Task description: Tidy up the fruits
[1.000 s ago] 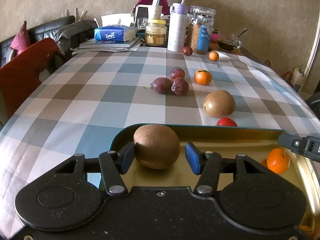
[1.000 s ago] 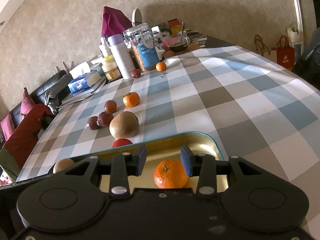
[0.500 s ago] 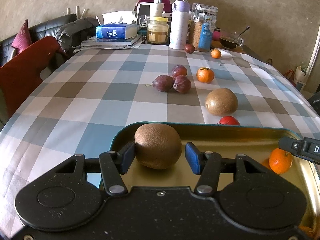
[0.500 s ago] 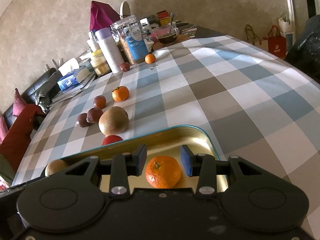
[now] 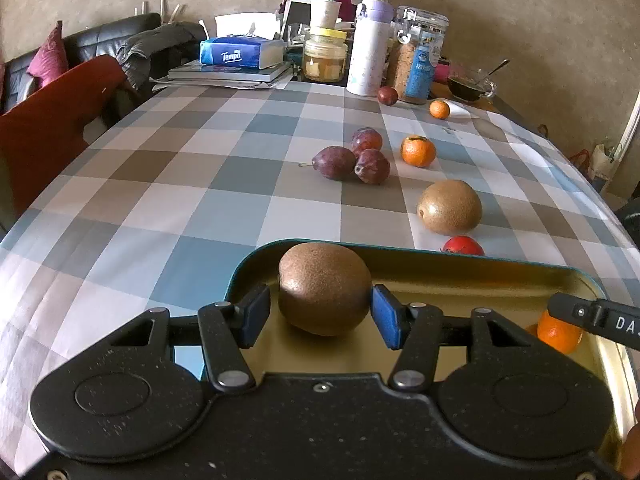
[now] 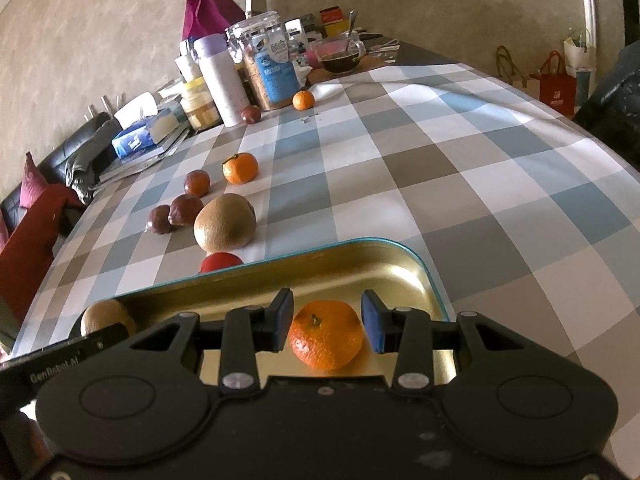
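My left gripper (image 5: 320,312) is shut on a brown kiwi (image 5: 324,288), held over the left end of the gold tray (image 5: 460,272) with the teal rim. Over the tray's right end, my right gripper (image 6: 328,324) is shut on a mandarin (image 6: 326,334); both blue pads touch its sides. The same kiwi (image 6: 106,316) and mandarin (image 5: 558,330) show at the edge of the other views. Loose on the checked cloth beyond the tray lie a second kiwi (image 5: 450,206), a red fruit (image 5: 462,245), three plums (image 5: 352,158) and two mandarins (image 5: 418,151).
At the table's far end stand a white bottle (image 5: 368,54), jars (image 5: 418,60), a tissue box (image 5: 240,52) on books and a glass bowl (image 5: 472,84), with one more plum (image 5: 387,95) beside them. A red chair (image 5: 48,120) stands left of the table.
The mandarin, which sat toward the right pad, now lies centred between the right gripper's pads. The right view has swung a little. The left gripper and its kiwi have kept still.
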`<state>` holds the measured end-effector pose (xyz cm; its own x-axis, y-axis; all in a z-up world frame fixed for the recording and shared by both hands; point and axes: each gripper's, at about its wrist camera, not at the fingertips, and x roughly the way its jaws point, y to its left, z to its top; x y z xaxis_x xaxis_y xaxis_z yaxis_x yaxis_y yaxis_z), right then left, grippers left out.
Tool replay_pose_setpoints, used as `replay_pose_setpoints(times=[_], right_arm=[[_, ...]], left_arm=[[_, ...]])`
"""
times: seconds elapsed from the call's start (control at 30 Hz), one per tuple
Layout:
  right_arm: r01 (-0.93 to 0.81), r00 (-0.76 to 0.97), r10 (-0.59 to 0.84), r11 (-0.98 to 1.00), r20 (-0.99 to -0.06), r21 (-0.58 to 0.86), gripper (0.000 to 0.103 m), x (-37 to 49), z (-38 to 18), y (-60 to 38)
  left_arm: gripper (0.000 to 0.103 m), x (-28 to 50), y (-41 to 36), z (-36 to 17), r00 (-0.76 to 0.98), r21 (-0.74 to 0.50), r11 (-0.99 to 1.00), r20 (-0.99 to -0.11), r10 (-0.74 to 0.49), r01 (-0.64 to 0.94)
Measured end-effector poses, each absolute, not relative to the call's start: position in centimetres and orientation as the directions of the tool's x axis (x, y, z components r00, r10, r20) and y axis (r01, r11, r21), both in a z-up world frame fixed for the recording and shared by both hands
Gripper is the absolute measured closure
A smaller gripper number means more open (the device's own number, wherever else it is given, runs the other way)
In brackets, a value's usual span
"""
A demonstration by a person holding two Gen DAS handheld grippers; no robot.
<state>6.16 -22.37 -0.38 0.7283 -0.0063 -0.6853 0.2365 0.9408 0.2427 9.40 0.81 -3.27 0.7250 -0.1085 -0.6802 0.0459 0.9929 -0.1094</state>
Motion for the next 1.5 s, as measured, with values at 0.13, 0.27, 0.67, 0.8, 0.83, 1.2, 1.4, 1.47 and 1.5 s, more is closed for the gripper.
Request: replay_pose_setpoints(times=[0.13, 0.27, 0.67, 0.8, 0.83, 1.2, 1.4, 1.47, 1.5], right_arm=[[0.232, 0.724, -0.006, 0.944, -0.690, 0.234, 0.062, 6.2, -0.3, -22.2], [0.215, 0.719, 0.006, 0.949, -0.695, 0.230, 0.062, 6.4, 0.1, -22.1], [0.135, 0.785, 0.049, 0.959, -0.617, 0.248, 0.062, 9.0, 3.6, -21.2], [0.132, 0.802, 0.048, 0.958, -0.595, 0.256, 0.062, 10.9, 4.4, -20.8], [0.133, 0.805, 0.047, 0.957, -0.592, 0.256, 0.062, 11.3, 4.5, -20.8], [0.160, 0.795, 0.043, 0.948, -0.605, 0.277, 0.062, 17.7, 4.1, -20.7], [0.185, 0.793, 0.016, 0.946, -0.609, 0.266, 0.062, 21.8, 3.3, -21.0], [0.188, 0.788, 0.016, 0.946, -0.615, 0.265, 0.062, 23.3, 3.2, -21.1], [0.189, 0.788, 0.016, 0.945, -0.616, 0.266, 0.062, 24.0, 3.1, -21.1]], left_arm=[[0.043, 9.1, 0.7, -3.1, 0.734, -0.093, 0.995, -0.672, -0.092, 0.039], [0.043, 8.6, 0.5, -2.6, 0.742, -0.080, 0.995, -0.662, -0.101, 0.064], [0.043, 11.6, 0.4, 1.6, 0.780, -0.079, 0.993, -0.614, -0.122, 0.093], [0.043, 14.0, 0.0, 2.5, 0.788, -0.070, 0.992, -0.604, -0.122, 0.101], [0.043, 14.7, -0.1, 2.6, 0.785, -0.065, 0.993, -0.607, -0.122, 0.103], [0.043, 22.3, -2.0, 1.2, 0.720, -0.090, 0.990, -0.679, -0.143, 0.112], [0.043, 25.8, -2.9, 0.3, 0.709, -0.086, 0.992, -0.694, -0.124, 0.089], [0.043, 27.0, -3.2, 0.1, 0.704, -0.083, 0.993, -0.701, -0.114, 0.078], [0.043, 27.6, -3.3, -0.1, 0.699, -0.082, 0.994, -0.706, -0.110, 0.073]])
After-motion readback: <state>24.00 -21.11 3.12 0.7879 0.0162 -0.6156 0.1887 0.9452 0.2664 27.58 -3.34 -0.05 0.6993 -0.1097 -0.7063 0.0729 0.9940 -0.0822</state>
